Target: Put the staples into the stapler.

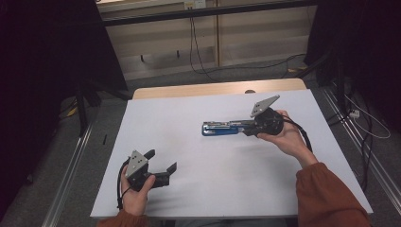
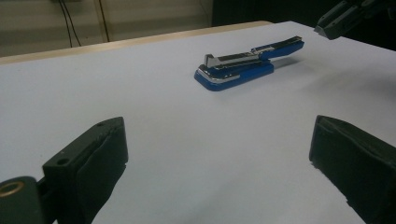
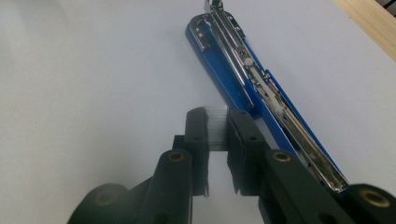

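Right tongs [image 3: 218, 135]: jaws nearly closed, pinching a strip of staples [image 3: 217, 127] between their pads. The strip stands on edge in the narrow gap, its top level with the jaw tips. In the high view these tongs [image 1: 246, 128] point leftward, held by the right hand [image 1: 283, 135] over the right half of the table [image 1: 189, 109].

Stapler [image 3: 254, 88]: blue body, opened out flat with its chrome staple channel facing up, lying on the table just beside the right tongs, along their right-hand side in the right gripper view. In the high view it [image 1: 222, 127] lies near the table's middle.

Left tongs [image 2: 219, 158]: jaws spread wide and empty, low over bare table. The left hand [image 1: 137, 191] holds them [image 1: 163, 163] near the front left edge, well apart from the stapler [image 2: 247, 65].

Surroundings: white tabletop with a wooden far edge, grey floor, cables [image 1: 196, 42] behind.
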Demonstrator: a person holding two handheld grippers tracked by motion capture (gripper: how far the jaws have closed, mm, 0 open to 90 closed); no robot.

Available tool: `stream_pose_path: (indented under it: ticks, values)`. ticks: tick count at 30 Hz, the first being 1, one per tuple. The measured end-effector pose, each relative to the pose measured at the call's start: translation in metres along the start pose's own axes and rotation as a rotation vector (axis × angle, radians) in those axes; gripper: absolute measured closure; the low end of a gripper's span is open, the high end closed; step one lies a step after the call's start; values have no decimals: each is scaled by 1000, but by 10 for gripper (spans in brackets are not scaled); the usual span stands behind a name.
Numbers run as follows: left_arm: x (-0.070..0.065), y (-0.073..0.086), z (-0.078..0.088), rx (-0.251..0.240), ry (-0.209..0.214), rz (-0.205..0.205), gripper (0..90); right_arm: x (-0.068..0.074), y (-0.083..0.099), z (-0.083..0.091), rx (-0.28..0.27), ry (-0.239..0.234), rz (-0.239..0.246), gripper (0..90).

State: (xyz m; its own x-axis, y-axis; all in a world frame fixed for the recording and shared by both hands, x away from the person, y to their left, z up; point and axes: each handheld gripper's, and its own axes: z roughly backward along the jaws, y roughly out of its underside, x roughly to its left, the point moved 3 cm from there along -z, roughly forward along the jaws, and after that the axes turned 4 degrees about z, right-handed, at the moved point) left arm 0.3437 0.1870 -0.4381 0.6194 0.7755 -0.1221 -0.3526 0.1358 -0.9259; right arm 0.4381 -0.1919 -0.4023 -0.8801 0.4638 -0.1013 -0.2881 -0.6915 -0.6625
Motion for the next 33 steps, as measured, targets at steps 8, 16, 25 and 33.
stream_pose_path:
  ticks: [8, 16, 25, 33]
  values:
    - [0, 0, 0, 0, 2, 4, 46, -2, -14, -3, -4, 1, 37, 793]
    - [0, 0, 0, 3, 1, 2, 46, -7, -22, -11, -5, -15, 45, 793]
    - [-1, 1, 0, 8, 7, -4, 46, -9, -33, -21, 14, -35, 52, 793]
    - [-1, 1, -1, 9, 9, -4, 46, -15, -43, -33, 23, -50, 59, 792]
